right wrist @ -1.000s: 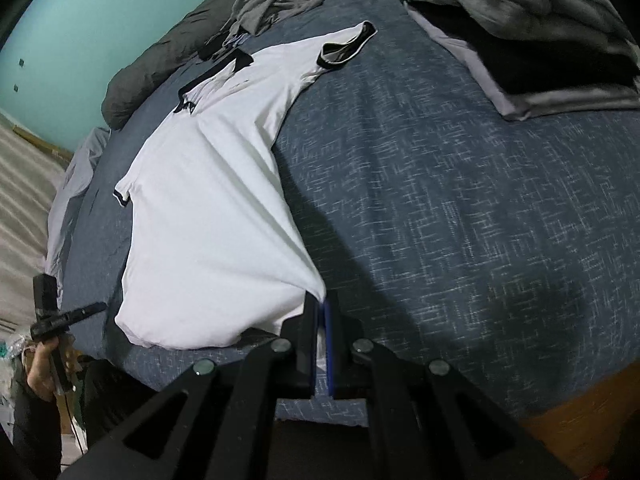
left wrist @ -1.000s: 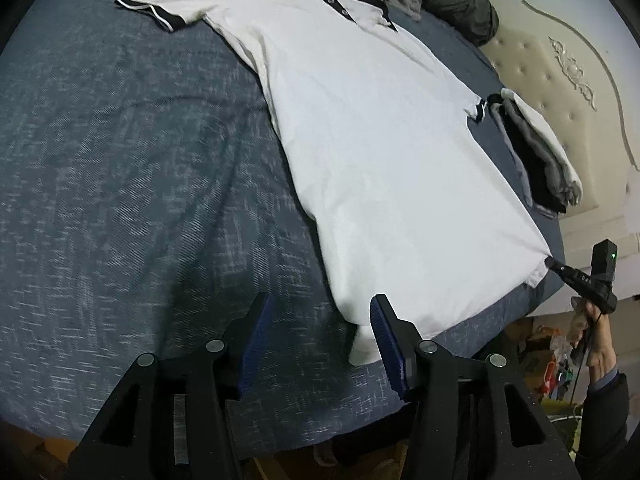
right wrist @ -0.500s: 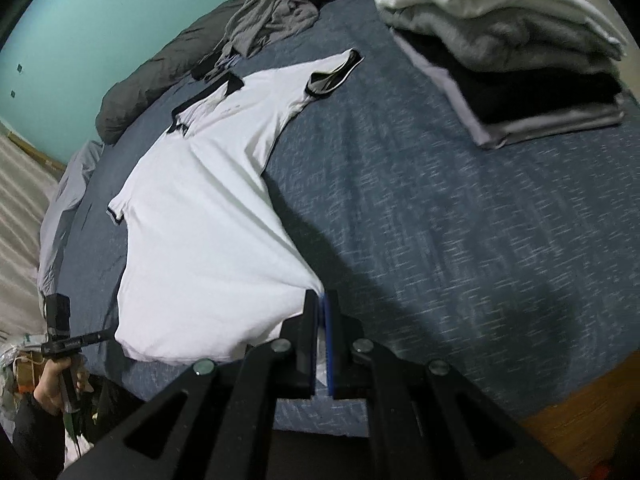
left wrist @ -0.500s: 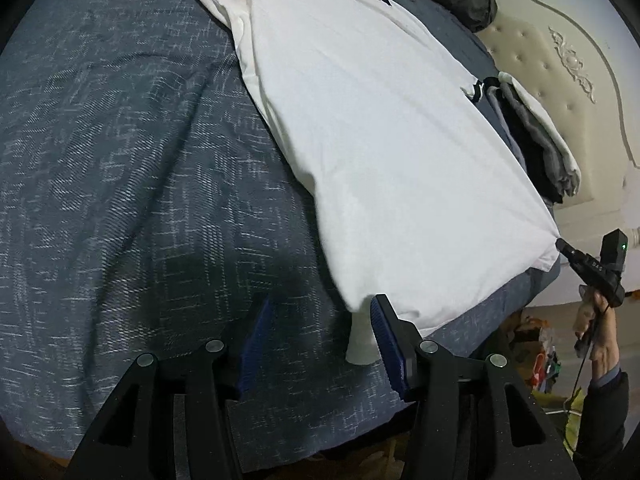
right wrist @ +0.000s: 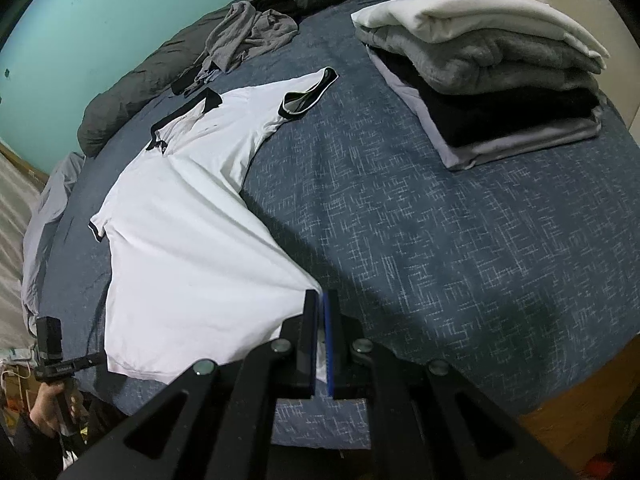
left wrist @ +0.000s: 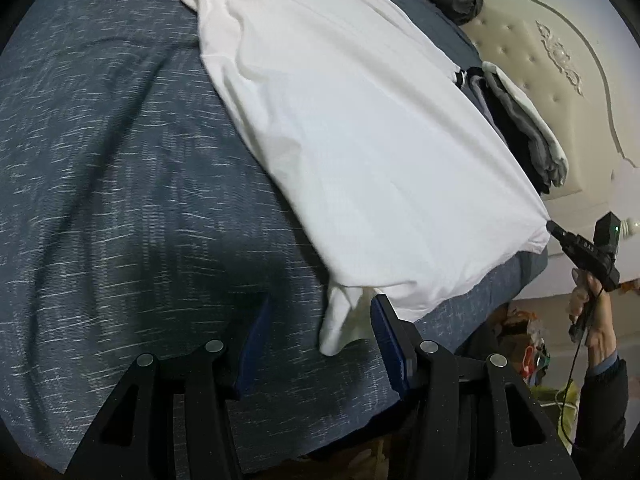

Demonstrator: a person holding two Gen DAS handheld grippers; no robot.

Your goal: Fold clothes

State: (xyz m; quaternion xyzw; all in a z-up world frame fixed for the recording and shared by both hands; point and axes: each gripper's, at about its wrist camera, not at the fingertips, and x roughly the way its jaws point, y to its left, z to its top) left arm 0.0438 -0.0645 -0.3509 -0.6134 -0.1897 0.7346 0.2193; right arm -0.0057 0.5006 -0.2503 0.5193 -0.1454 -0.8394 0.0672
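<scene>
- Hem corner of the white polo shirt (right wrist: 192,256) sits pinched in my right gripper (right wrist: 320,300), jaws clamped, at the bed's (right wrist: 440,240) near edge.
- My left gripper (left wrist: 320,320) gapes half-wide around the other hem corner, pads apart from it.
- Folded clothes stack (right wrist: 492,64) lies near the bed's far corner.

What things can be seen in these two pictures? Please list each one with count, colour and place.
polo shirt: 1, white with black collar and sleeve trim, spread flat on the bed.
bed cover: 1, dark blue with white flecks, under everything.
folded clothes stack: 1, white, grey and black layers, far right of the bed by the headboard.
crumpled garment: 1, grey, beyond the shirt collar.
duvet: 1, dark grey, rolled along the far edge.
headboard: 1, cream, tufted.
wall: teal.
left gripper: 1, black with blue pads, open around the shirt's bottom corner.
right gripper: 1, same, shut on the other bottom corner.
</scene>
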